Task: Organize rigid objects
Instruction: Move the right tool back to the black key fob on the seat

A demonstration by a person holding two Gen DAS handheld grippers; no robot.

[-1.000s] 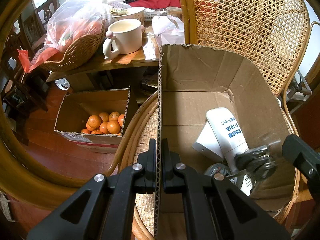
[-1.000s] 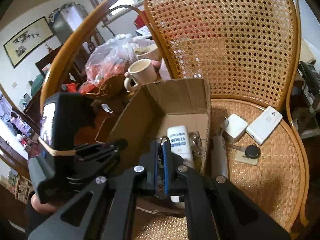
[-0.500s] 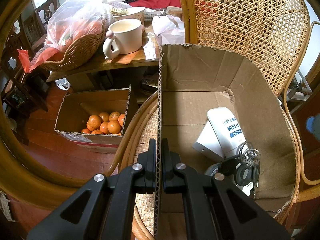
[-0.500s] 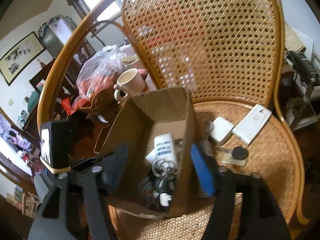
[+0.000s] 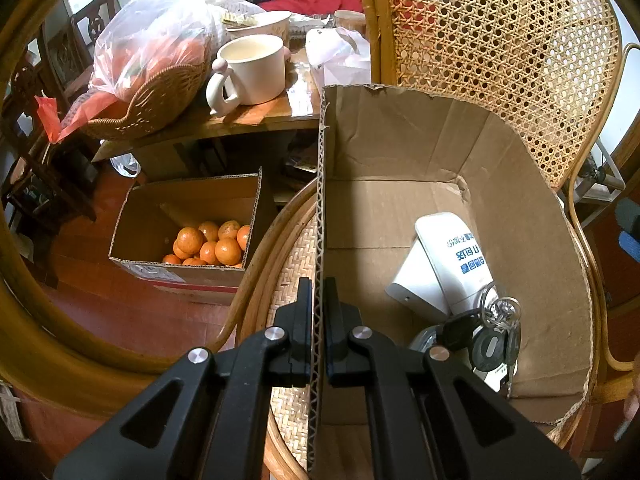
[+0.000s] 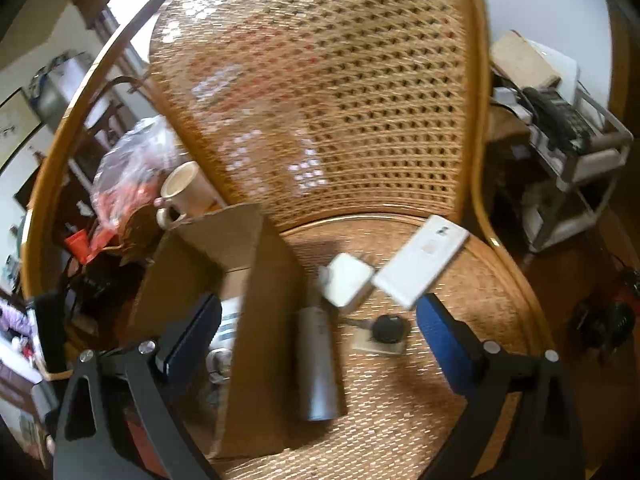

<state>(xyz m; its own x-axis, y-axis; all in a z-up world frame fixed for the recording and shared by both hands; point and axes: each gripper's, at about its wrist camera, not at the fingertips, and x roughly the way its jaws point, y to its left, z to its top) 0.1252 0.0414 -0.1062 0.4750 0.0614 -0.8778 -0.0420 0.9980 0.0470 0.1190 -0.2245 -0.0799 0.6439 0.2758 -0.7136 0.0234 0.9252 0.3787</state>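
Observation:
A cardboard box (image 5: 404,152) stands on the rattan chair seat (image 6: 400,420). My left gripper (image 5: 319,308) is shut on the box's left wall. Inside lie a white bottle (image 5: 456,256), a white adapter (image 5: 416,284) and a bunch of keys (image 5: 494,332). My right gripper (image 6: 320,320) is open and empty above the seat, right of the box (image 6: 260,312). On the seat lie a grey cylinder (image 6: 318,364), a white charger (image 6: 347,284), a white flat box (image 6: 422,266) and a black round tag on a card (image 6: 386,332).
The chair's cane back (image 6: 320,92) rises behind the seat. A side table to the left holds a cream mug (image 5: 252,70) and a basket with a bagged load (image 5: 152,64). A box of oranges (image 5: 204,240) sits on the floor. A shelf with devices (image 6: 560,136) stands right.
My right gripper opened and let the keys drop into the box, then pulled back and swung right over the seat. My left gripper has not moved.

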